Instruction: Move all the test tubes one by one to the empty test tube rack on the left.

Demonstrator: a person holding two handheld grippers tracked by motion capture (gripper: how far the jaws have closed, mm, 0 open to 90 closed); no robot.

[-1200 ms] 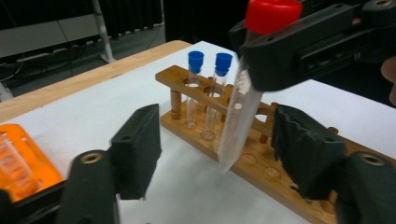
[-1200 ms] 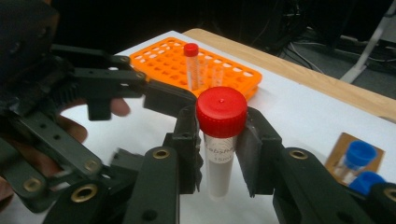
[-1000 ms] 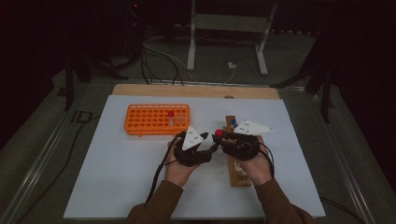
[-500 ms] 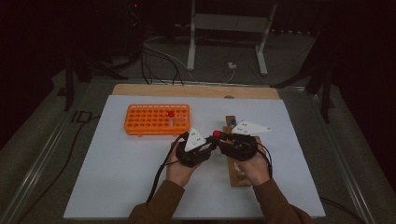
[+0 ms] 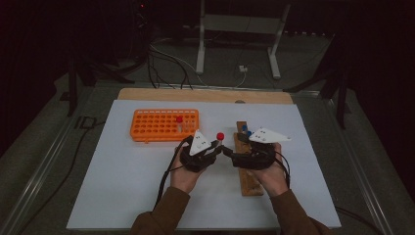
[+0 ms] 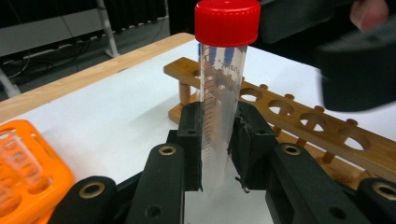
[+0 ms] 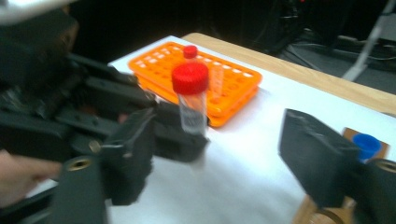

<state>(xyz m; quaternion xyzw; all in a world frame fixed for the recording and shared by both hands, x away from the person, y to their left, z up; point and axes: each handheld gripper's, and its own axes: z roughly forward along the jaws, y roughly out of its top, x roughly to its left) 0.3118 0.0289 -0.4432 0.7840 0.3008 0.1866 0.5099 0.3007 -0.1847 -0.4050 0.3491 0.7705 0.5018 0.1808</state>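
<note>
A clear tube with a red cap (image 6: 219, 93) stands upright between the pads of my left gripper (image 6: 219, 140), which is shut on its lower half. From above, the red cap (image 5: 220, 136) shows between the two hands, just above the left gripper (image 5: 219, 147). My right gripper (image 7: 224, 154) has just been opening. Its jaws stand wide apart, off the tube (image 7: 191, 100), and nothing is pressed between them. It hovers over the wooden rack (image 5: 247, 169), tip to tip with the left gripper.
An orange tube rack (image 5: 164, 125) sits at the back left of the white mat and holds a red-capped tube (image 7: 190, 52). The wooden rack (image 6: 303, 126) has several empty holes and blue-capped tubes (image 5: 246, 130) at its far end.
Both hands have stayed close together at the middle of the mat. The left hand has shifted slightly, and the red cap still shows between the grippers.
</note>
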